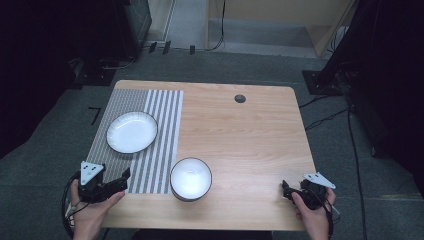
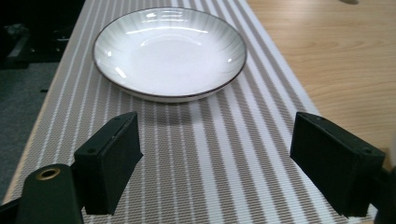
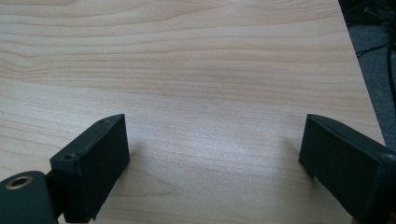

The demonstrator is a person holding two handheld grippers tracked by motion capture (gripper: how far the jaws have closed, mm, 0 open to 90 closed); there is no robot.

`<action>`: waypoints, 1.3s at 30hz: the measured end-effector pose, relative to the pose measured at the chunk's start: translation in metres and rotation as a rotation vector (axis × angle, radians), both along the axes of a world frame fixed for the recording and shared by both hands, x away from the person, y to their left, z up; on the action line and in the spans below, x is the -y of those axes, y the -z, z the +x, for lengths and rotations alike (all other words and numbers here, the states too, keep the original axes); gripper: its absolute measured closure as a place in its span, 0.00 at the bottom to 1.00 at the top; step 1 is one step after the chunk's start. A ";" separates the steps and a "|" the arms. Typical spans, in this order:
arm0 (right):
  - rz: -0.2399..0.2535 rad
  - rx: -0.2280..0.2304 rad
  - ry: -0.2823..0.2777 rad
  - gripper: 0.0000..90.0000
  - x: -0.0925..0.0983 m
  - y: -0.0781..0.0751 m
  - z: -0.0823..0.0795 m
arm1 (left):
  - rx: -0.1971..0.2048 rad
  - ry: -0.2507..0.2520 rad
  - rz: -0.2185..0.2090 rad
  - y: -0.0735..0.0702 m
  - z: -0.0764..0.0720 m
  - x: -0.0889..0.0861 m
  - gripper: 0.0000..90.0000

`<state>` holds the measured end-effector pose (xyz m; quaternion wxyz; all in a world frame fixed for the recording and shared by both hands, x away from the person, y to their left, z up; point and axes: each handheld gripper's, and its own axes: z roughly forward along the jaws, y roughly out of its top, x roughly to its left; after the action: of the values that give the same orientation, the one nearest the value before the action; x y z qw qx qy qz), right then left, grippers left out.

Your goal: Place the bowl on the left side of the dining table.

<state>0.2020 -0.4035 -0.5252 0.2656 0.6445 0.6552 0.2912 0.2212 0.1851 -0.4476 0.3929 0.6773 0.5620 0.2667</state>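
Note:
A white shallow plate [image 1: 132,131] with a dark rim lies on a grey-and-white striped placemat [image 1: 165,125] at the table's left. A white bowl [image 1: 190,178] with a dark rim stands near the front edge, just right of the mat. My left gripper [image 1: 124,176] hovers over the mat's front left corner, held by a hand; its jaws are open and empty. From the left gripper view, the plate [image 2: 169,51] sits ahead on the mat [image 2: 210,158], beyond the gripper [image 2: 215,158]. My right gripper [image 1: 285,188] rests at the front right, open over bare wood [image 3: 215,149].
The wooden table [image 1: 245,140] has a dark round grommet hole [image 1: 240,98] near its far edge. Grey carpet surrounds it, with cables [image 1: 325,120] on the floor to the right and dark equipment stands at the back corners.

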 end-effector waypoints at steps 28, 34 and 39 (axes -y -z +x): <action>-0.003 -0.023 0.001 0.00 -0.001 0.001 0.003 | 0.083 0.150 -0.070 -0.046 0.008 0.075 0.18; -0.003 -0.023 0.001 0.00 -0.001 0.001 0.003 | 0.092 0.169 -0.096 -0.053 0.009 0.085 0.18; -0.003 -0.023 0.001 0.00 -0.001 0.001 0.003 | 0.100 0.196 -0.103 -0.055 0.008 0.093 0.18</action>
<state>0.2046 -0.4029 -0.5260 0.2592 0.6479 0.6582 0.2826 0.2289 0.0916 -0.3925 0.4788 0.6938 0.4858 0.2314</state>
